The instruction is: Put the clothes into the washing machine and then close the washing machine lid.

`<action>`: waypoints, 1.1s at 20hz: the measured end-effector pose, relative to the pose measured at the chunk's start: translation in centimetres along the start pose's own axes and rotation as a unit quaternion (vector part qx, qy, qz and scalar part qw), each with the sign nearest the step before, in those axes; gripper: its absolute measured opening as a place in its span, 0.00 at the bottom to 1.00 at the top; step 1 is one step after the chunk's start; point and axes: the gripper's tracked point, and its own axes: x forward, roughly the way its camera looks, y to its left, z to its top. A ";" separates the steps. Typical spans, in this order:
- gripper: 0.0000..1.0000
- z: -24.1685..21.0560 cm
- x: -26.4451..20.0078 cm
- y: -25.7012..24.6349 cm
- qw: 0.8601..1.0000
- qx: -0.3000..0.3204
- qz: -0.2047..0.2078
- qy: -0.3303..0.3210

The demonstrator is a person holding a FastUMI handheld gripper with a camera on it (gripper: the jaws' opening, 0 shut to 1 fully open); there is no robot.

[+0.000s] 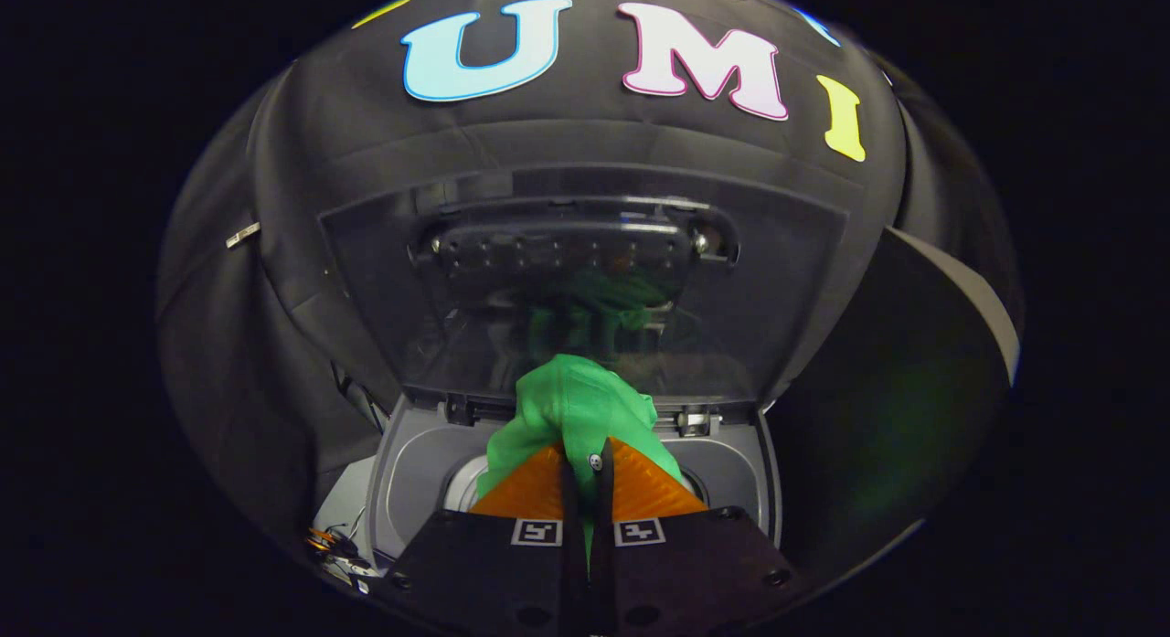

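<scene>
My gripper (585, 463) is shut on a bright green cloth (576, 404), with its orange fingers (530, 491) pressed together and the fabric bunched up just ahead of them. The cloth hangs over the round drum opening (462, 482) of a grey top-loading washing machine (411, 472). Beyond the cloth the machine's dark see-through lid (585, 281) stands raised, nearly upright, and mirrors the green cloth on its inner face. Most of the drum is hidden behind the fingers and the cloth.
Black cloth walls close in behind and beside the machine. Some loose wires and small orange parts (334, 546) lie to the left of the machine's front corner. A pale board edge (978, 299) shows at the right.
</scene>
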 end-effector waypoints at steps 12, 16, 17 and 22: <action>0.06 -6.8 3.0 2.5 0.999 -0.037 0.011 0.022; 0.06 -9.4 3.8 3.0 0.998 -0.035 0.016 0.051; 0.08 -10.0 3.9 3.0 0.997 -0.034 0.015 0.061; 0.58 -9.7 3.9 3.5 0.998 -0.040 0.026 0.049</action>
